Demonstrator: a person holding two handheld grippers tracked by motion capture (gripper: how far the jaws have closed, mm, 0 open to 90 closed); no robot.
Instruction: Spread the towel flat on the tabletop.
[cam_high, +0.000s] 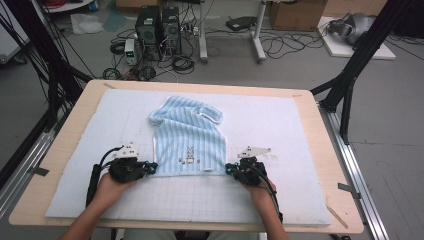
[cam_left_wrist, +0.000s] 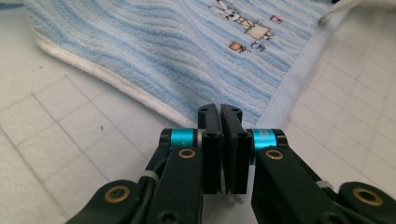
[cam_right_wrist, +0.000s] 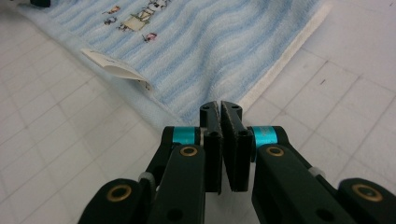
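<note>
White gridded mat (cam_high: 280, 200) carries the striped towel (cam_high: 190, 137); left gripper (cam_high: 151, 166) and right gripper (cam_high: 229, 169) each pinch a near corner of it, so lift both evenly.

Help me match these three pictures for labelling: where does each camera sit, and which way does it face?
High view: above the person's side, facing forward and down at the table; both forearms, left tool, right tool.
Left gripper view: on the left tool, facing along shut jaws at the towel corner.
Right gripper view: on the right tool, likewise.
Shared: the towel's rabbit embroidery.
</note>
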